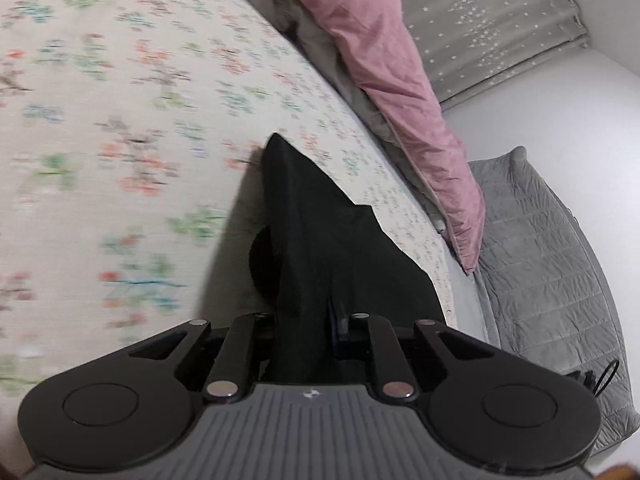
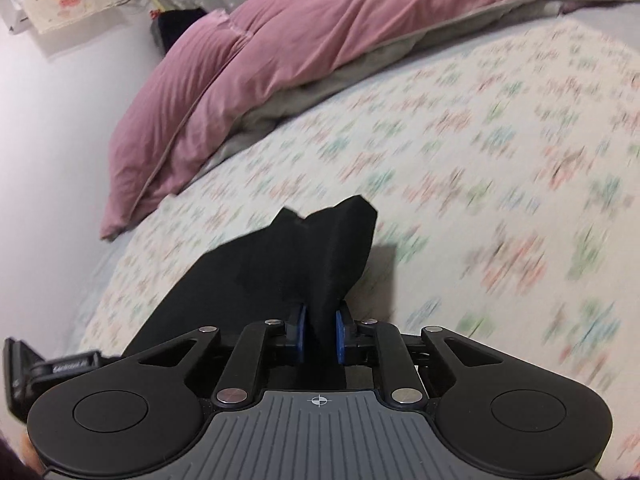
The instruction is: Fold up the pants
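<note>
No text can be read; small lettering on a black mount [image 2: 70, 368] is too blurred to make out.

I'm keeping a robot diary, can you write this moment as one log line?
step: lifting pants | left gripper: shut on black pants | right gripper: shut on black pants | surface: floral bedsheet

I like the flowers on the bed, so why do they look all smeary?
Left wrist view: the flowered sheet is streaked by motion blur, while the black pants in the left gripper look sharp. Right wrist view: same smear on the sheet, sharp pants in the right gripper.
</note>
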Demonstrator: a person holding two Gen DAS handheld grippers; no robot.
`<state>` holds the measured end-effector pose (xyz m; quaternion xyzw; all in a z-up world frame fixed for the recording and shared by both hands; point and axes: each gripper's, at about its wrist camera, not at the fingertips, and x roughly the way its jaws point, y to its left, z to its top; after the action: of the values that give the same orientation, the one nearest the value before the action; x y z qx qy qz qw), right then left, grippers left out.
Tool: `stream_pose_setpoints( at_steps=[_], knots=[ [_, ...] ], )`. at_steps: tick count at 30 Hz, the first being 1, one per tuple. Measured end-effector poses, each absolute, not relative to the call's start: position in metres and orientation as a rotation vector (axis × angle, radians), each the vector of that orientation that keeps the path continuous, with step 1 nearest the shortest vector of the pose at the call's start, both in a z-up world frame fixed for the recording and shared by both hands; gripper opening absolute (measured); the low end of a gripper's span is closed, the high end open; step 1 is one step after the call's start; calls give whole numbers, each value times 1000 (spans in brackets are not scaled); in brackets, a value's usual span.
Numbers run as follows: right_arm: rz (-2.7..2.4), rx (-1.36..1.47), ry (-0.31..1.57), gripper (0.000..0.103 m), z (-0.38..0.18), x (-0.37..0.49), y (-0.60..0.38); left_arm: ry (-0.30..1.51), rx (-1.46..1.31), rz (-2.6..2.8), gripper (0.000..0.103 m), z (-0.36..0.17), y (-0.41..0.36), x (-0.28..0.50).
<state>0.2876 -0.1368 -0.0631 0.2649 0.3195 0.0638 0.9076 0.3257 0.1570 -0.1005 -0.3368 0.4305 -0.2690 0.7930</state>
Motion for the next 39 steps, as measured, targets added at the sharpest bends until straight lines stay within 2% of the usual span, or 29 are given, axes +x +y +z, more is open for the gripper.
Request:
stream_pose_setpoints(
  at_steps=[5,6,9,10,14,17,24,28,31,35,38,39],
  knots=[
    [84,544,604,14,-63,303,-164,897,-690,-569,27,-103,130,333],
    [76,546,605,16,-65,306,-168,898,-664,-545,33,-102,128,333],
    [50,567,633,25,-76,310,-174,862,-537,-468,57,-96,124,331],
    [34,551,639,26,-78,308,-175,836,-487,-451,59,-92,124,329],
    [-10,481,614,37,-69,293,-176,742,-369,-408,60,-74,125,316],
    [8,468,580,51,-57,279,-168,674,-307,-419,60,-57,128,303],
    [44,232,619,55,-51,250,-110,592,0,-544,61,-45,111,250],
    [-1,65,717,55,-66,240,-84,697,166,-563,61,-66,98,229],
    [-15,-40,763,63,-75,224,-74,802,239,-495,61,-87,95,220],
    [-19,-19,839,64,-72,203,-76,814,235,-468,62,-82,101,202],
    [-27,-24,855,65,-62,185,-77,826,227,-452,72,-73,105,187],
    [-31,-19,849,68,-59,178,-77,827,219,-447,77,-70,106,181]
  ],
)
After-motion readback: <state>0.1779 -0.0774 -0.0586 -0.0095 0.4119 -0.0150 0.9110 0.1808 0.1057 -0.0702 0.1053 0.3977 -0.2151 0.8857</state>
